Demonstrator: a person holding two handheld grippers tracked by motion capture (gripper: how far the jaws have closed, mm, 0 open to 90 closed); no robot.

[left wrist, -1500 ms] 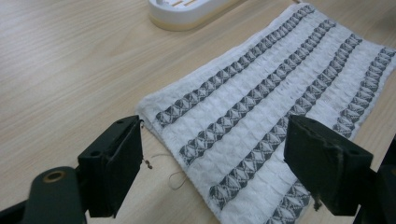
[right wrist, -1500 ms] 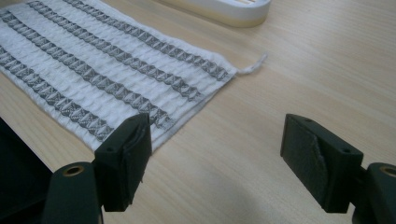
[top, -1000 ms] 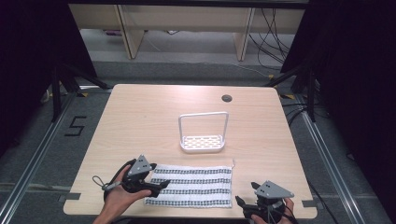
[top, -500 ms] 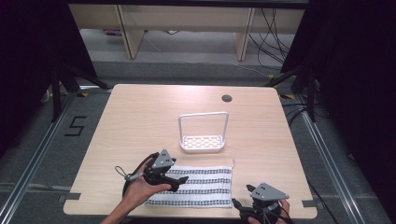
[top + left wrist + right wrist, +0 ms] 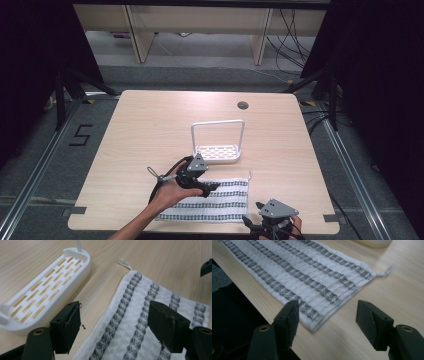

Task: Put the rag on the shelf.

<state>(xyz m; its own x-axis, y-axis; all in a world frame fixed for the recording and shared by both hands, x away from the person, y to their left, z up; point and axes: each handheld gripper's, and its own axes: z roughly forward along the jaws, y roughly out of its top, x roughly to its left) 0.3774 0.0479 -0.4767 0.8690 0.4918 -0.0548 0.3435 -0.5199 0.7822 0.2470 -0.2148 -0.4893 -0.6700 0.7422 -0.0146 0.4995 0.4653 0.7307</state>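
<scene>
A white towel (image 5: pixel 220 202) with grey stripes lies flat at the table's near edge. My left gripper (image 5: pixel 212 187) hovers over its far edge and points right. In the left gripper view its jaws (image 5: pixel 116 315) are open and have just been closing a little. The towel's edge (image 5: pixel 130 315) lies below them, unpressed. My right gripper (image 5: pixel 251 214) sits at the towel's near right corner, also open, its jaws having just narrowed. In the right gripper view that corner (image 5: pixel 314 322) lies between the jaws (image 5: pixel 328 310), untouched. A white slotted rack (image 5: pixel 218 152) with a tall handle stands just beyond the towel.
The wooden table (image 5: pixel 150 130) has a round cable hole (image 5: pixel 243 105) at the back right. The towel's hanging loop (image 5: pixel 387 270) points toward the rack. The table's front edge runs right under my right gripper. Shelving legs and cables lie beyond the table.
My left gripper has moved right, from the towel's left end to over its far edge near the middle. The right gripper has stayed at the near right corner.
</scene>
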